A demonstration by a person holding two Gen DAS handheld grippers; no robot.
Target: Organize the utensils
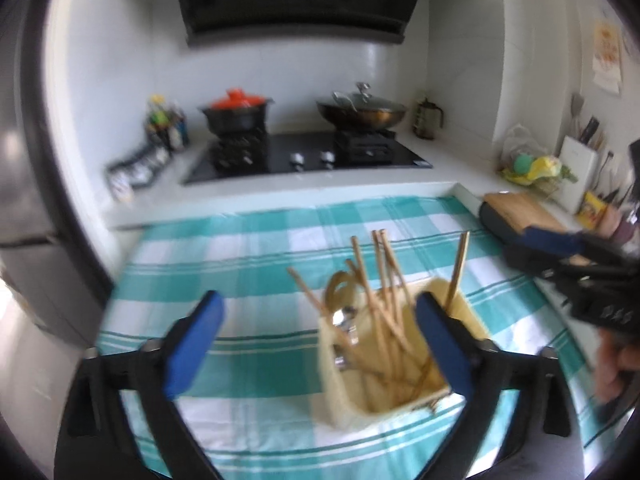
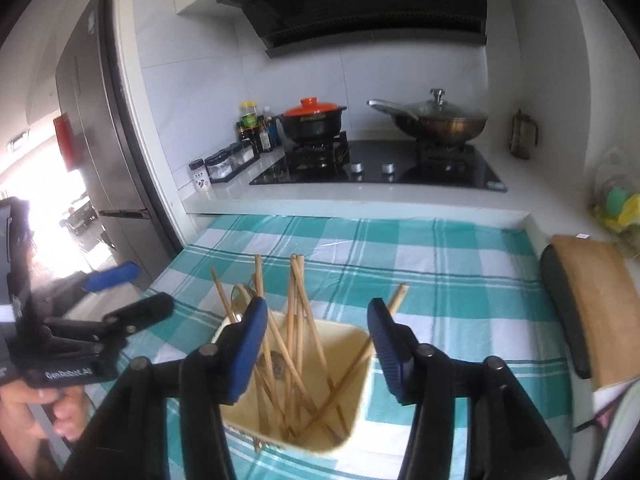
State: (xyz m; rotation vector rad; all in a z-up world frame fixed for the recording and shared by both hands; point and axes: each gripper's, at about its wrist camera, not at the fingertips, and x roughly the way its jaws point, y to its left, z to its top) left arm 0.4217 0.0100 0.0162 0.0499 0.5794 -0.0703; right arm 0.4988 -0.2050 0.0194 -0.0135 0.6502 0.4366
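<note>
A cream utensil holder [image 1: 344,396] stands on the teal checked cloth [image 1: 256,248]. It holds several wooden chopsticks [image 1: 382,300] and a metal spoon [image 1: 345,319]. My left gripper [image 1: 318,342] is open wide; its right finger crosses in front of the holder and its left finger is over bare cloth. In the right wrist view the same holder [image 2: 348,344] with the chopsticks [image 2: 298,300] sits just below my right gripper [image 2: 318,340]. That gripper is open, its pads pressing on nothing, with chopstick tops rising between the fingers. The left gripper [image 2: 128,292] shows at the left edge, held by a hand.
Behind the cloth is a raised white counter with a black hob [image 2: 384,168], a red-lidded pot [image 2: 314,118] and a lidded wok [image 2: 440,120]. A wooden cutting board [image 2: 600,304] lies to the right. Spice jars [image 2: 224,164] and a steel fridge [image 2: 92,128] are on the left.
</note>
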